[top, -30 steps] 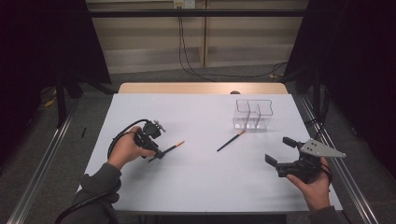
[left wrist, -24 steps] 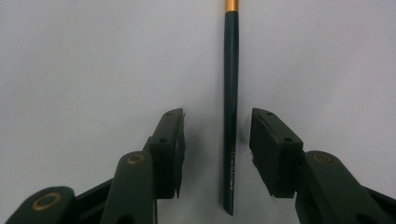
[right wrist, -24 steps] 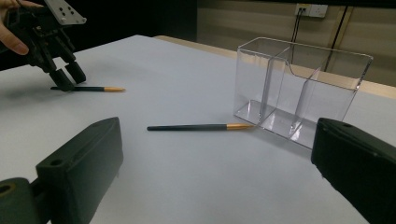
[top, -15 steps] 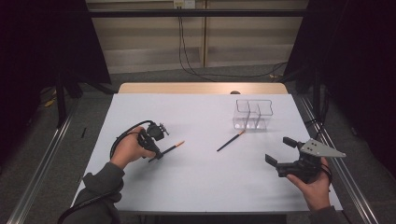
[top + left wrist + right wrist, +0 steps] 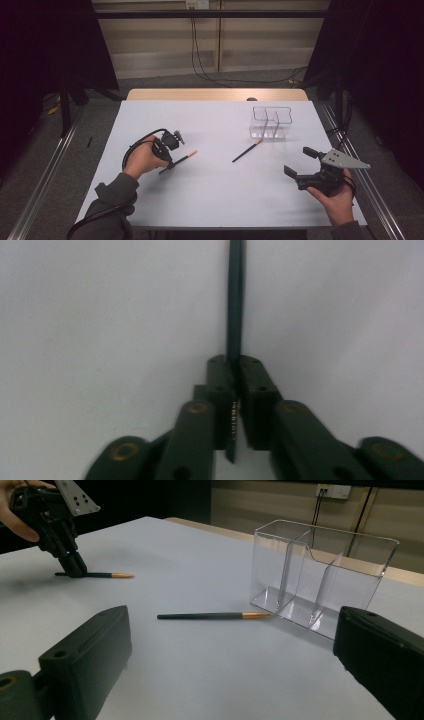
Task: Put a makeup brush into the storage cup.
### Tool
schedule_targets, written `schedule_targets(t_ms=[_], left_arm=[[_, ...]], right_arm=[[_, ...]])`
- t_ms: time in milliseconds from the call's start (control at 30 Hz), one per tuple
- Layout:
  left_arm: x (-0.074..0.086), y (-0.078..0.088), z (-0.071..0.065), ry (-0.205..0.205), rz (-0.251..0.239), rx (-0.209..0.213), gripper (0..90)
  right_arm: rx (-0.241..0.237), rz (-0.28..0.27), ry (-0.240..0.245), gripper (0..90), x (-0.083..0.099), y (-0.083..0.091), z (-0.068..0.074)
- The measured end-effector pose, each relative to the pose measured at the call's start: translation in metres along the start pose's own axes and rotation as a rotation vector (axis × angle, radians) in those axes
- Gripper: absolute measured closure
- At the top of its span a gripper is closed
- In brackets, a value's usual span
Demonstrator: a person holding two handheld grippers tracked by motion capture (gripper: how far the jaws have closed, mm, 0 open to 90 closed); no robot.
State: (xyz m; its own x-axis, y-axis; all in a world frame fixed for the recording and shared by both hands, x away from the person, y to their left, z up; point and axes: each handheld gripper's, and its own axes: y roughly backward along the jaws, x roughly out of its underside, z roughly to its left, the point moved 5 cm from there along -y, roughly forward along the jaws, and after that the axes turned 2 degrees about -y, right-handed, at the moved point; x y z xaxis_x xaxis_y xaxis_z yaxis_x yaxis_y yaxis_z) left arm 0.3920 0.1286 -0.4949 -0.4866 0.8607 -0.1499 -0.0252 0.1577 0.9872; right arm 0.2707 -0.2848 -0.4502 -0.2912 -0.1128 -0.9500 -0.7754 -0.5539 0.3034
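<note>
Dark pencil (image 5: 179, 161) with orange tip, flat on the table. Tip points toward two o'clock. Rear end clamped.

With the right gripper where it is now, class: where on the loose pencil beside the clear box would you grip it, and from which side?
Grip the loose pencil on its dark shaft near the middle, coming from above with jaws astride it. It lies flat on the table, and its gold tip rests at the clear box, leaving little room there. The right gripper is open and free; the left gripper is shut on the other pencil.
</note>
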Motion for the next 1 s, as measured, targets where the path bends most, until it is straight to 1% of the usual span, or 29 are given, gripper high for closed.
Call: schedule_targets(t_ms=[33, 67, 100, 133, 167, 200, 233, 267, 300, 333, 367, 433, 500, 567, 600, 700, 733, 800, 867, 933, 1000], left_arm=[[0.0005, 0.0004, -0.0001, -0.024, 0.001, 0.0, 84.5], [0.0003, -0.0004, -0.0004, -0.013, -0.021, -0.007, 84.5], [0.001, -0.0001, -0.0007, -0.003, -0.023, 0.007, 84.5], [0.0013, 0.0002, 0.0011, -0.016, -0.017, -0.001, 84.5], [0.0013, -0.0002, 0.001, -0.002, -0.02, 0.005, 84.6], [0.0009, -0.0002, 0.0012, 0.004, -0.016, 0.003, 84.6], [0.0003, -0.0007, 0.0007, 0.018, -0.015, 0.006, 84.6], [-0.0003, -0.0005, 0.0013, 0.01, -0.003, 0.016, 84.6], [-0.0008, -0.0003, 0.0019, 0.004, 0.006, 0.008, 84.6], [-0.001, -0.0011, 0.0006, 0.028, 0.007, 0.013, 84.6], [-0.0009, -0.0002, 0.0014, 0.014, 0.02, 0.017, 84.6], [-0.0008, -0.0009, 0.001, 0.019, 0.017, 0.009, 84.6], [-0.0013, -0.0015, 0.0011, 0.024, 0.001, 0.004, 84.6], [-0.0004, -0.0011, 0.0009, 0.036, 0.007, 0.009, 84.6], [-0.0005, -0.0011, 0.0015, 0.033, 0.003, 0.006, 84.6], [-0.0002, -0.0013, 0.0006, 0.047, -0.009, 0.006, 84.7], [0.0006, -0.0004, 0.0013, 0.046, 0.0, 0.007, 84.7], [0.0011, 0.0004, 0.0014, 0.067, -0.008, 0.013, 84.8], [0.0015, 0.001, 0.0023, 0.067, -0.021, 0.006, 84.8], [0.0023, 0.0017, 0.0019, 0.088, -0.034, 0.008, 84.8], [0.0034, 0.0023, 0.0019, 0.088, -0.041, 0.007, 84.8]], right_arm=[[0.001, 0.003, -0.003, 1.9, 0.0004, -0.0001, -0.0001], [0.001, 0.003, -0.003, 1.9, 0.0004, -0.0001, -0.0001], [0.002, 0.001, -0.004, 1.9, 0.0005, -0.0004, 0.0], [0.003, 0.004, -0.002, 1.9, 0.0005, -0.0002, -0.0002], [0.001, 0.004, -0.001, 1.9, 0.0003, -0.0001, 0.0003], [0.001, 0.0, 0.001, 1.9, -0.0001, -0.0002, 0.0006], [0.002, -0.001, 0.001, 1.9, -0.0003, -0.0002, 0.0008], [0.007, -0.001, -0.004, 1.9, -0.0006, -0.0001, 0.0012], [0.006, -0.002, -0.003, 1.9, -0.0006, -0.0003, 0.0014], [0.003, -0.001, -0.003, 1.9, -0.0005, -0.0005, 0.0015], [0.005, 0.002, -0.003, 1.9, -0.0001, -0.0005, 0.0013], [0.0, 0.004, -0.002, 1.9, 0.0002, -0.0002, 0.0012], [0.002, 0.0, 0.001, 1.9, 0.0, -0.0001, 0.001], [0.002, -0.001, 0.003, 1.9, -0.0001, 0.0001, 0.0006], [0.004, 0.0, 0.002, 1.9, -0.0001, 0.0003, 0.0005], [-0.001, -0.001, 0.001, 1.9, -0.0006, 0.0005, 0.0014], [0.004, 0.0, 0.001, 1.9, -0.0007, 0.0005, 0.0014], [0.006, -0.002, -0.003, 1.9, -0.0006, -0.0001, 0.0016], [0.005, 0.001, -0.003, 1.9, 0.0, -0.0007, 0.0015], [0.001, 0.005, 0.002, 1.9, 0.0009, -0.0019, 0.0009], [-0.002, 0.006, -0.001, 1.9, 0.0009, -0.0019, 0.0013]])
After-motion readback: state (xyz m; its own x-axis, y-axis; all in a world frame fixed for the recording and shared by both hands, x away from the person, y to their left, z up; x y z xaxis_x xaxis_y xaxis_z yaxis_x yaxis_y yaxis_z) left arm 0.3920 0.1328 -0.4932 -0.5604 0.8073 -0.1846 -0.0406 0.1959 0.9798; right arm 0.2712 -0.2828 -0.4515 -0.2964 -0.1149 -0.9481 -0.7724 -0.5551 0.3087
